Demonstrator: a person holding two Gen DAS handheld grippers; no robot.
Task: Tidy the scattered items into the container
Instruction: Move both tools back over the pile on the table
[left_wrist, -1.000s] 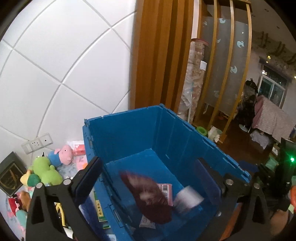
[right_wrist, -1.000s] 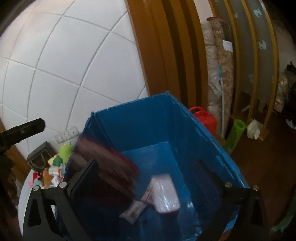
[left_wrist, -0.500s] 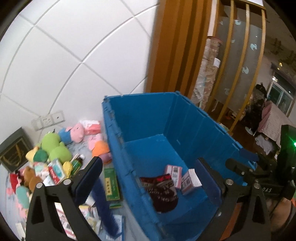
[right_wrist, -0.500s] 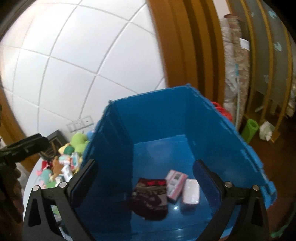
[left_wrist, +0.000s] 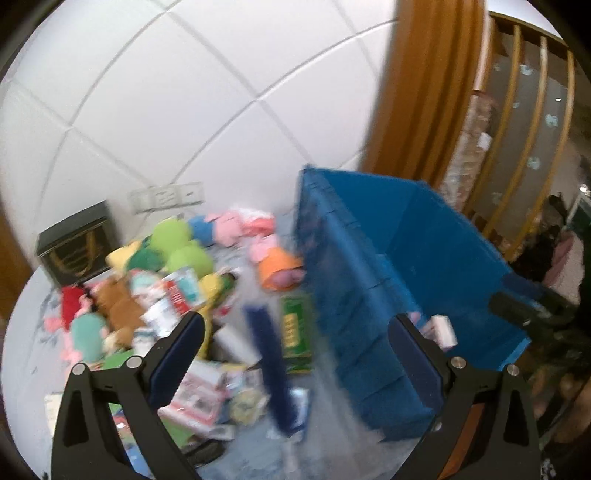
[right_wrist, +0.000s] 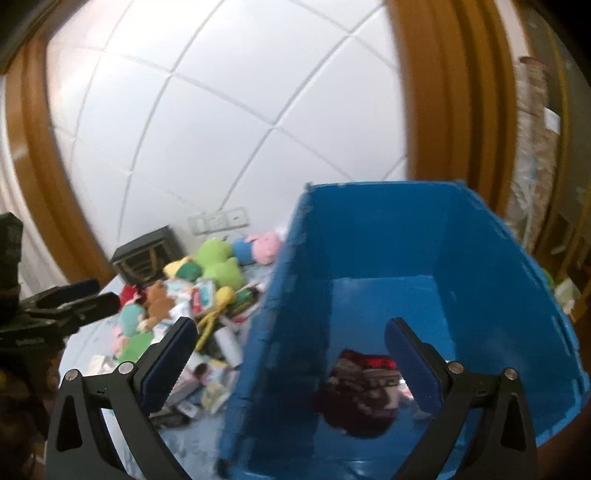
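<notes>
A tall blue crate (left_wrist: 373, 295) (right_wrist: 388, 236) stands on the pale table. A dark red patterned cloth (right_wrist: 360, 395) lies on its floor, and a small white box (left_wrist: 443, 330) shows inside it. My left gripper (left_wrist: 295, 343) is open and empty, hanging over the crate's left wall and the clutter beside it. My right gripper (right_wrist: 288, 350) is open and empty, straddling that same wall. Left of the crate lie plush toys, a green frog (left_wrist: 181, 243) (right_wrist: 218, 260), a pink pig (left_wrist: 236, 227), an orange roll (left_wrist: 279, 267), a green box (left_wrist: 293, 332), a dark blue strip (left_wrist: 269, 369) and several packets.
A black box (left_wrist: 75, 247) stands against the white tiled wall, below a row of sockets (left_wrist: 166, 195). Wooden posts (left_wrist: 417, 92) rise behind the crate. The other handheld gripper (right_wrist: 55, 306) shows at the left edge of the right wrist view.
Both views have swung left, away from the crate's inside toward the pile of toys. The cloth and small boxes that dropped a second ago now rest on the crate floor.
</notes>
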